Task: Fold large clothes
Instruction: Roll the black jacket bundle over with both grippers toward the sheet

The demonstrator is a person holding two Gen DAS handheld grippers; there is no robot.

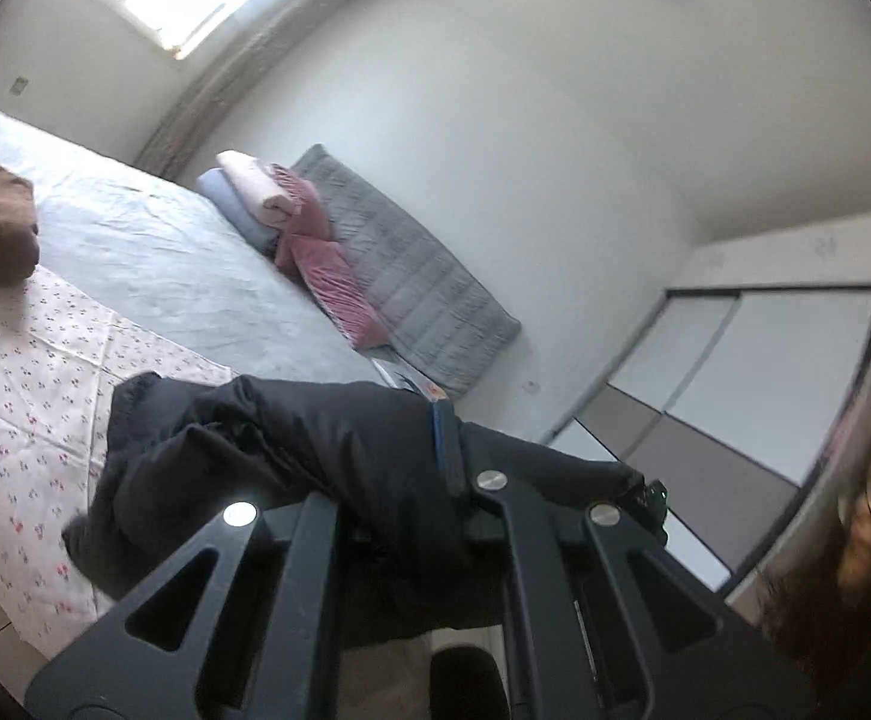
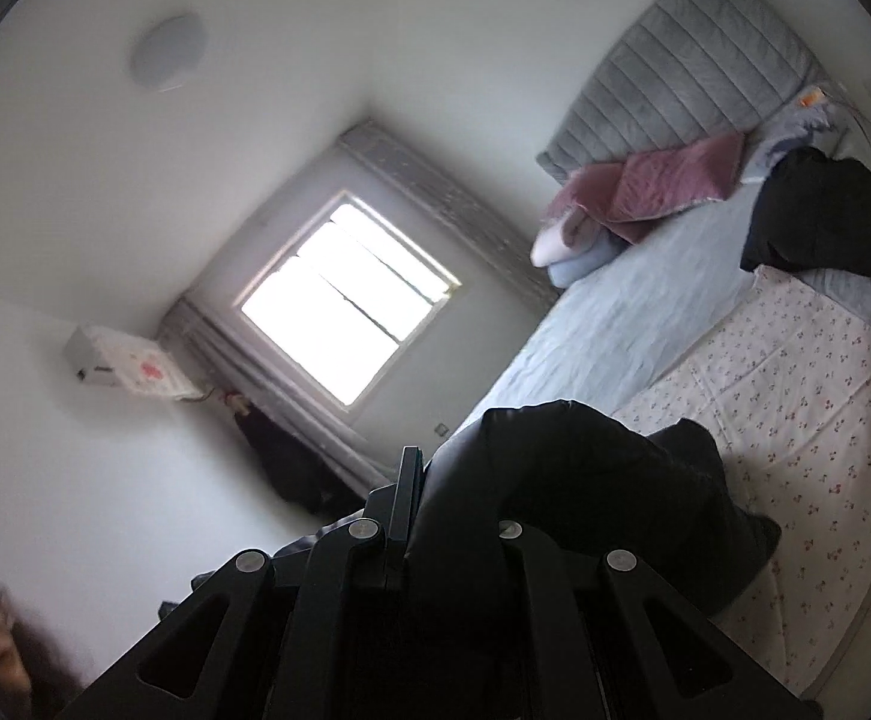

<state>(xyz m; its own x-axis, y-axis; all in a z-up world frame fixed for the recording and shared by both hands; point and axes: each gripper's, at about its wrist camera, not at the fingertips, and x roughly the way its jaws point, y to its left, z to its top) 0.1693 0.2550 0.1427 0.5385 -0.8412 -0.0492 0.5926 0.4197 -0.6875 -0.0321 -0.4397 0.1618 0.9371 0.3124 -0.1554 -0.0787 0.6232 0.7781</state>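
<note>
Both grippers, left [image 1: 429,480] & right [image 2: 435,516], are clamped shut on the black jacket [image 1: 267,456], held up over the floral sheet [image 1: 21,384] w/ bulk sagging toward 9 o'clock: looks soft, puffy, prob slippery, so pinch at seams/hem.

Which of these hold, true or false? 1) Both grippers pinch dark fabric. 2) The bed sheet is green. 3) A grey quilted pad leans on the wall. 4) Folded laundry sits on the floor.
1) True: the left gripper and the right gripper are each shut on the black padded garment.
2) False: the bed sheet is pale blue.
3) True: the grey quilted pad leans there.
4) False: the folded pink and blue laundry stack sits on the bed.
</note>
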